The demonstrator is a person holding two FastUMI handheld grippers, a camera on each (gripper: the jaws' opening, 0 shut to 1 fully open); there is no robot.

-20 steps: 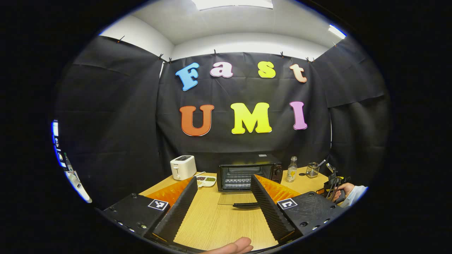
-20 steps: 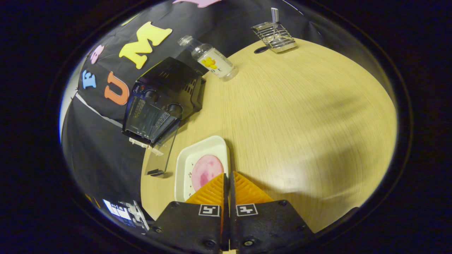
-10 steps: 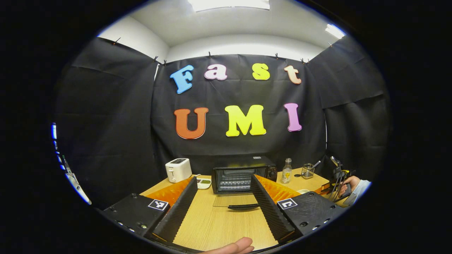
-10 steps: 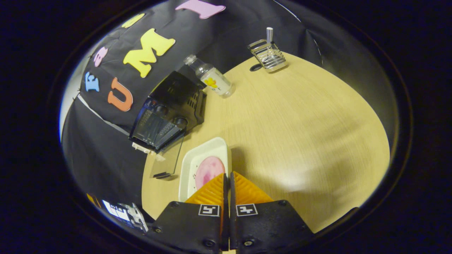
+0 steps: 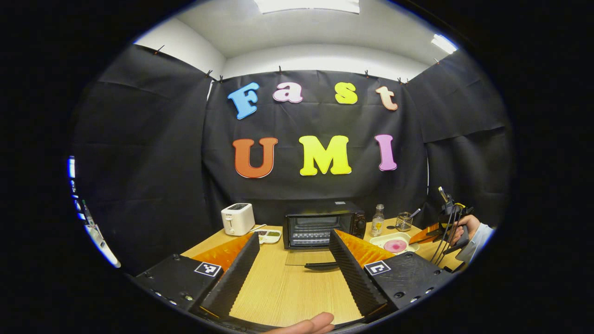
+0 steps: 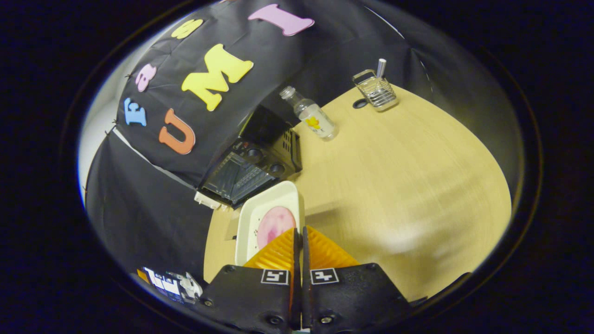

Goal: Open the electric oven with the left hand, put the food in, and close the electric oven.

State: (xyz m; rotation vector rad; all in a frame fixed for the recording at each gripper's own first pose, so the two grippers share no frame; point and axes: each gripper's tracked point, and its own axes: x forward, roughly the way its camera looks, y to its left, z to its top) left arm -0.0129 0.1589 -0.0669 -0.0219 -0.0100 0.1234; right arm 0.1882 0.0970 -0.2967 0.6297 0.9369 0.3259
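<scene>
Left tongs [image 5: 292,257] hovering low over the counter [image 5: 283,297], fingers spread wide, gripping nothing, pointing straight at the electric oven [image 5: 324,224]. Oven standing at the back of the counter against the black cloth, its glass door [image 5: 308,260] folded down flat toward the front, dark handle at the near edge, wire rack showing inside the open cavity. A fingertip [image 5: 306,324] of the holding hand peeking in at the bottom of the left gripper view.

Right tongs [image 6: 299,236] pressed together on the near rim of a white tray [image 6: 260,218], pinching it and carrying it above the counter [image 6: 408,176]. Round pink slice of food [image 6: 274,221] lying in the tray, just ahead of the fingertips. Tray's far end overlapping the front of the oven [image 6: 253,169] in the right gripper view; touching or not, cannot tell. In the left gripper view, same tray [image 5: 380,241] with the pink food [image 5: 395,246] sitting just right of the oven, held by the right tongs [image 5: 424,235] in a sleeved hand [image 5: 466,227].

Standing on the counter right of the oven: a small clear bottle [image 5: 377,221] and a wire holder [image 5: 403,222]. Sitting left of it: a white toaster [image 5: 238,219] and a small divided dish [image 5: 269,236].
</scene>
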